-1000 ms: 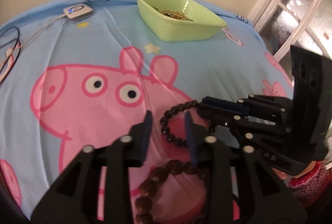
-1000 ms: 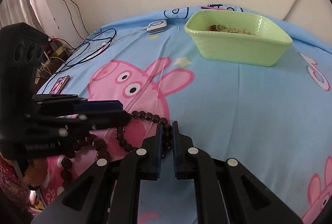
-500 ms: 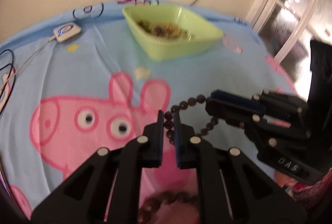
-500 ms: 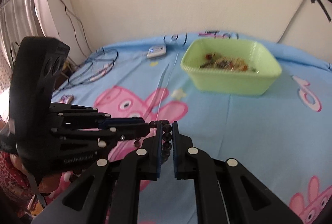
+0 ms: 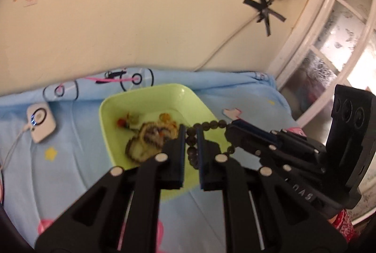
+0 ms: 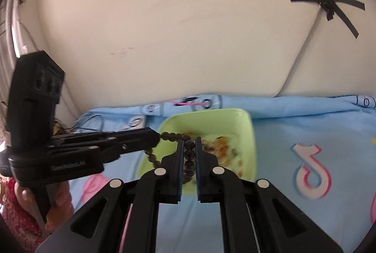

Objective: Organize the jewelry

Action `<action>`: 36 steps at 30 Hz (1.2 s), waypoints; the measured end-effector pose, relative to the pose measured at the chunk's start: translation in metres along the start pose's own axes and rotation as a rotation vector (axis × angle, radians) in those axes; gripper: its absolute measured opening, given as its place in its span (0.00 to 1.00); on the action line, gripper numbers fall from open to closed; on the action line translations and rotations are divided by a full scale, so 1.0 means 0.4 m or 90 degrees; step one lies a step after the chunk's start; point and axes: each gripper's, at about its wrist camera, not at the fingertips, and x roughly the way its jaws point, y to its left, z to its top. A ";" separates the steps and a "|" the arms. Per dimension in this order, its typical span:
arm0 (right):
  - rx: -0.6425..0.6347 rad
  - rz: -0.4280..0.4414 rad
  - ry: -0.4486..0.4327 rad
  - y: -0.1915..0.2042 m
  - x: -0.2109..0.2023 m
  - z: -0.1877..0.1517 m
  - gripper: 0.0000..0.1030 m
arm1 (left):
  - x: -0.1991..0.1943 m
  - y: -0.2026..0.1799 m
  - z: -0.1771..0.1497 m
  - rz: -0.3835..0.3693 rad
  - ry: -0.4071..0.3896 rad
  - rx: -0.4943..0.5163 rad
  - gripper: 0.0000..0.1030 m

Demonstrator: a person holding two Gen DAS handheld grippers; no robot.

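Note:
A dark bead bracelet (image 5: pixel 212 124) hangs in the air, stretched between my two grippers. My left gripper (image 5: pixel 189 133) is shut on one stretch of its beads. The right gripper (image 5: pixel 231 129) pinches another stretch just to the right. In the right wrist view the right gripper (image 6: pixel 189 143) is shut on the bracelet (image 6: pixel 170 135), and the left gripper (image 6: pixel 156 135) comes in from the left. Below and just beyond the beads sits the green tray (image 5: pixel 110 109), with several tangled jewelry pieces (image 5: pixel 150 135) inside. The same tray (image 6: pixel 237 113) shows behind my right fingers.
The tray rests on a blue cartoon bedsheet (image 5: pixel 70 159) close to a cream wall. A white charger puck (image 5: pixel 41 120) with its cable lies left of the tray. A window frame (image 5: pixel 329 53) stands at the right. A hand in a red sleeve (image 6: pixel 14 217) holds the left gripper.
The left jaws closed on the bracelet. Both grippers then lifted it off the sheet and carried it forward, up to the green tray.

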 end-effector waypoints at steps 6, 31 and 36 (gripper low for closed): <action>0.022 -0.040 0.060 -0.081 0.129 -0.035 0.00 | 0.148 0.038 -0.011 0.010 0.079 -0.036 0.08; 0.139 0.071 0.018 0.024 -0.114 -0.304 0.00 | -0.200 0.043 -0.208 0.069 -0.016 -0.051 0.08; 0.165 0.074 0.044 0.027 -0.097 -0.334 0.00 | -0.224 0.023 -0.357 0.161 -0.021 -0.027 0.08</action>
